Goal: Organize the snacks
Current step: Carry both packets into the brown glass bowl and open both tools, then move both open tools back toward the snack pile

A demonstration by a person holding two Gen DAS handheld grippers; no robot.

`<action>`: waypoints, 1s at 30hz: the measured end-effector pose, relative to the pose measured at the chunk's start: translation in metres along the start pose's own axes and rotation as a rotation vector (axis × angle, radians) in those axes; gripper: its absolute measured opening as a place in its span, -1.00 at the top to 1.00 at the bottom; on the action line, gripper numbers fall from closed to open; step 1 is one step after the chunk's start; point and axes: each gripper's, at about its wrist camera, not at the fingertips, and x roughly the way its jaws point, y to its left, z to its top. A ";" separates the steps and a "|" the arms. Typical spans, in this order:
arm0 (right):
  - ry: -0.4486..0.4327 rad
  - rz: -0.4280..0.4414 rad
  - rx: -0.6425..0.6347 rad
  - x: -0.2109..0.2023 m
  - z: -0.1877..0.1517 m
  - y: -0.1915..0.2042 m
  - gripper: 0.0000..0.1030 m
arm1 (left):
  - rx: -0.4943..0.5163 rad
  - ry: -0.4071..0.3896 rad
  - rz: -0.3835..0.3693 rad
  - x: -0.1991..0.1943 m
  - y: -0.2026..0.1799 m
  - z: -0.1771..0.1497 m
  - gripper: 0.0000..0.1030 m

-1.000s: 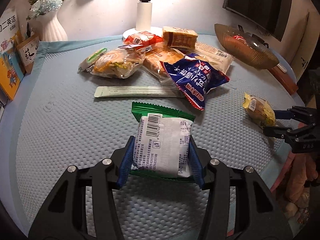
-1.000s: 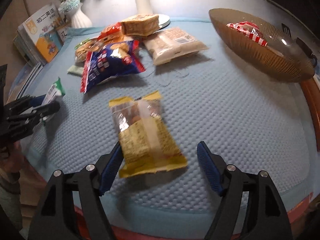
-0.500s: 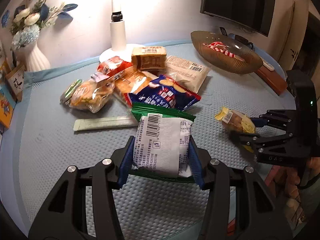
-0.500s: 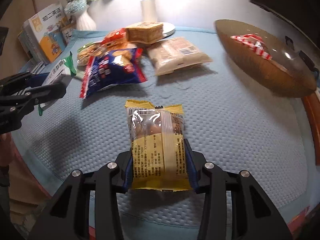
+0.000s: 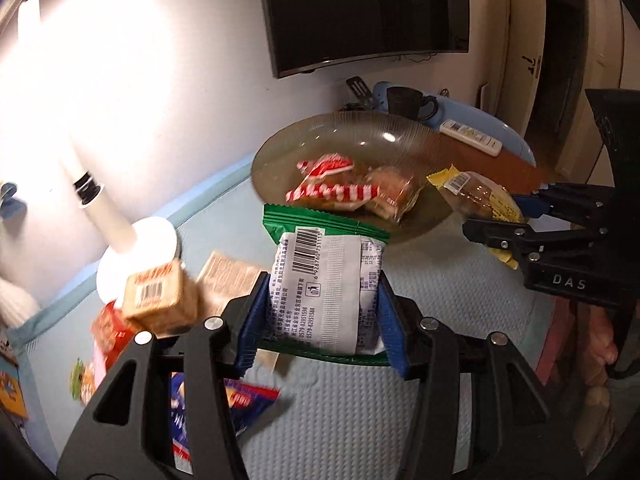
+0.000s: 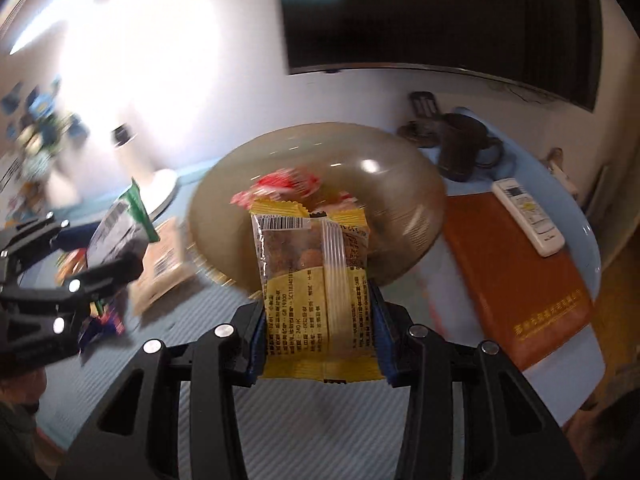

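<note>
Left tool clamped on green-and-white snack packet, right tool clamped on yellow snack packet, both held above table near brown glass bowl containing red-striped snack.

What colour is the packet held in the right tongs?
Yellow, with a clear window, on the packet; the right wrist view shows it best.

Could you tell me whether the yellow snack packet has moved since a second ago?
Yes: the yellow snack packet left the mat, lifted toward the brown bowl.
</note>
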 end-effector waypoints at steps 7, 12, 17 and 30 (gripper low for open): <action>0.045 -0.073 0.067 0.053 0.048 -0.037 0.15 | 0.020 0.046 -0.083 0.072 -0.024 0.057 0.02; 0.050 -0.040 0.124 0.072 0.066 -0.052 0.11 | -0.037 0.033 -0.066 0.108 -0.020 0.085 -0.46; 0.035 -0.003 0.139 0.059 0.047 -0.049 0.10 | -0.080 -0.008 -0.046 0.084 0.005 0.077 -0.47; -0.007 0.263 -0.101 -0.007 -0.014 0.094 -0.18 | -0.337 -0.096 0.172 -0.055 0.107 -0.044 -0.47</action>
